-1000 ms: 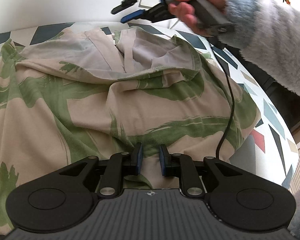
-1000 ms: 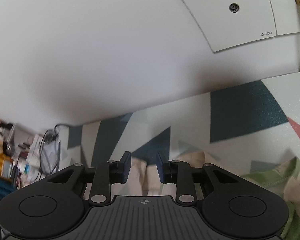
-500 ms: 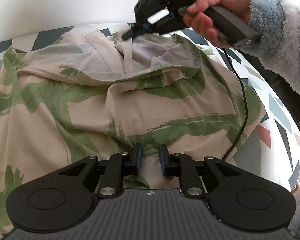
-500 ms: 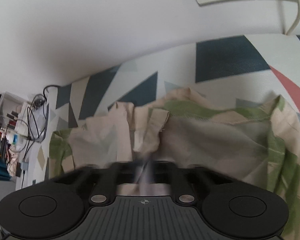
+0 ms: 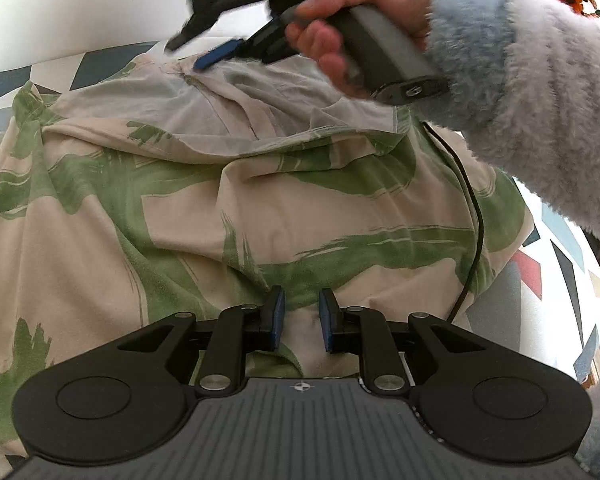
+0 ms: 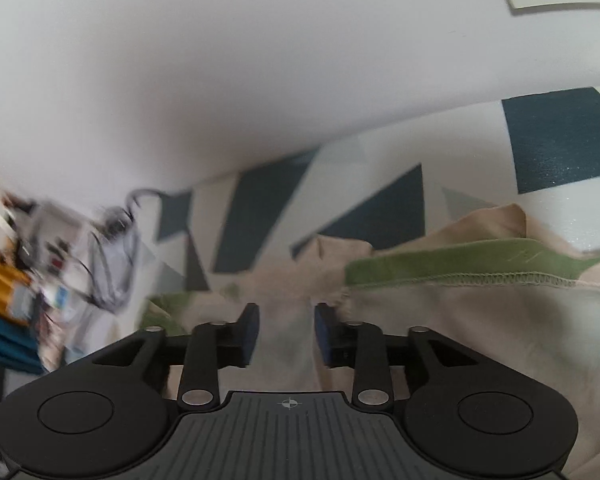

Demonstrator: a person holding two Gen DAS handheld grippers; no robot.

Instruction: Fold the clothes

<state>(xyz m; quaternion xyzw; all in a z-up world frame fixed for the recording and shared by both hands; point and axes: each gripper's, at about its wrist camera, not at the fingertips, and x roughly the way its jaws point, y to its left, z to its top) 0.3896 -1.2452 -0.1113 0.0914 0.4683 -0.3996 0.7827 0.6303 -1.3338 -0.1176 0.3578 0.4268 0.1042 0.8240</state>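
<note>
Folding looks barely begun: the garment [image 5: 228,208], thin beige cloth with brushed green strokes and a stitched hem, lies rumpled across the patterned table [image 5: 564,264]. The left gripper [image 5: 301,318] sits at its near edge, jaws narrowly apart, cloth seemingly between them, though the grip is unclear. Farther right, the right gripper [image 6: 286,330] is opening over the far edge, pads clear of the blurred cloth between them.

garment [image 5: 260,208] on table [image 5: 556,264], right tool [image 5: 204,50] at far edge

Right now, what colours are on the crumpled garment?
Beige with green brushstroke patches, clearest in the left wrist view.
</note>
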